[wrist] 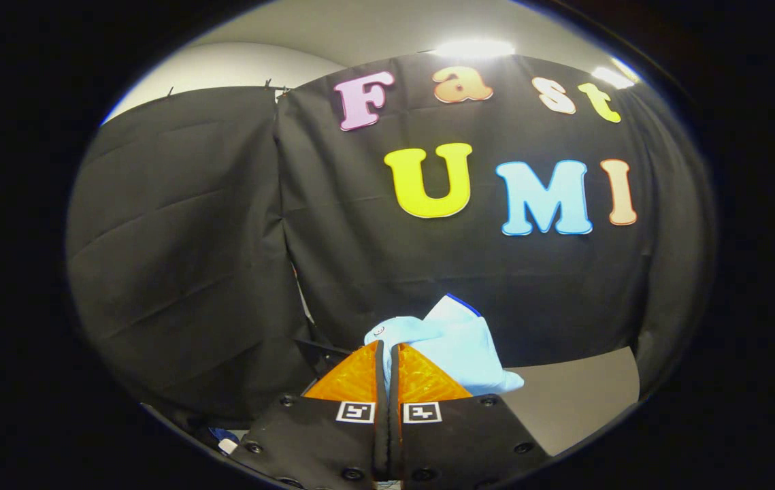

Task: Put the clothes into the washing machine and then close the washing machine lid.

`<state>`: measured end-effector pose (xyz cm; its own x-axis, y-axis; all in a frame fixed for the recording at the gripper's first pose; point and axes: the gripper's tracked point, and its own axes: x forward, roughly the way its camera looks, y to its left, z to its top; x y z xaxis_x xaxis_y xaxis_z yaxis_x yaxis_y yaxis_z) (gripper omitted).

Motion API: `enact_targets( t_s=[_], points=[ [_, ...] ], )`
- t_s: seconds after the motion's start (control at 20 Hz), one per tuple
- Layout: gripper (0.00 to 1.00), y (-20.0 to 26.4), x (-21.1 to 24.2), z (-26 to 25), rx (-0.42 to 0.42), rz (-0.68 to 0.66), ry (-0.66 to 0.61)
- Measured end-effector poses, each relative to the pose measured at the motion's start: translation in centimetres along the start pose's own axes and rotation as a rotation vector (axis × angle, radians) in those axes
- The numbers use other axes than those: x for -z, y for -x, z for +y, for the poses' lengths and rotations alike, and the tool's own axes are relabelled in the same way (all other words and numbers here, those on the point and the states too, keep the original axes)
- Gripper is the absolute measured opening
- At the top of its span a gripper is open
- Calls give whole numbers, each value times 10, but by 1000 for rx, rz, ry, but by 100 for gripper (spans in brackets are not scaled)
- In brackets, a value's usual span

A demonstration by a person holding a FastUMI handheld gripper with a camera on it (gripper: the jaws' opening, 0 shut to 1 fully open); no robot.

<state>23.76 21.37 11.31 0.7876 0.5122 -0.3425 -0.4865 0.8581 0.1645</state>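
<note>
In the lower middle of the frame, the gripper [387,354] has its two fingers [353,378] pressed close together, with only a thin dark slit between them, and a light blue piece of clothing [458,344] is bunched up at their tips. The cloth rises above and spills to the right of the fingertips, a folded peak with a thin dark blue edge at its top and a rounded lump on its left side carrying a small round mark. A fold of the garment seems to run into the slit between the tips, so the fingers appear to be pinching it, though the exact grip point is hidden behind the fingers themselves. The garment hangs lifted in front of the black cloth wall [224,224], which takes up most of the centre and left of the frame and shows creases and a vertical seam where two panels meet. At the lower right of the frame, just beyond and below the garment, lies a flat grey surface [578,395]. At the lower left, beside the gripper's body, a small white and blue object [225,442] peeks out, too little of it visible to name. Along the top of the frame a pale ceiling [278,47] carries two bright lights [474,47].
</note>
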Motion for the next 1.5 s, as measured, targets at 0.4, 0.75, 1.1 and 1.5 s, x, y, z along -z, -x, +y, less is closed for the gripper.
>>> enact_targets(
  t_s=[0.4,0.75,1.1,1.5],
  points=[
    [1,-34,2,81,-128,12,-4],
    [1,-64,29,113,-160,52,11],
    [1,-100,93,119,-143,139,40],
    [1,-148,167,116,-111,240,54]
  ],
)
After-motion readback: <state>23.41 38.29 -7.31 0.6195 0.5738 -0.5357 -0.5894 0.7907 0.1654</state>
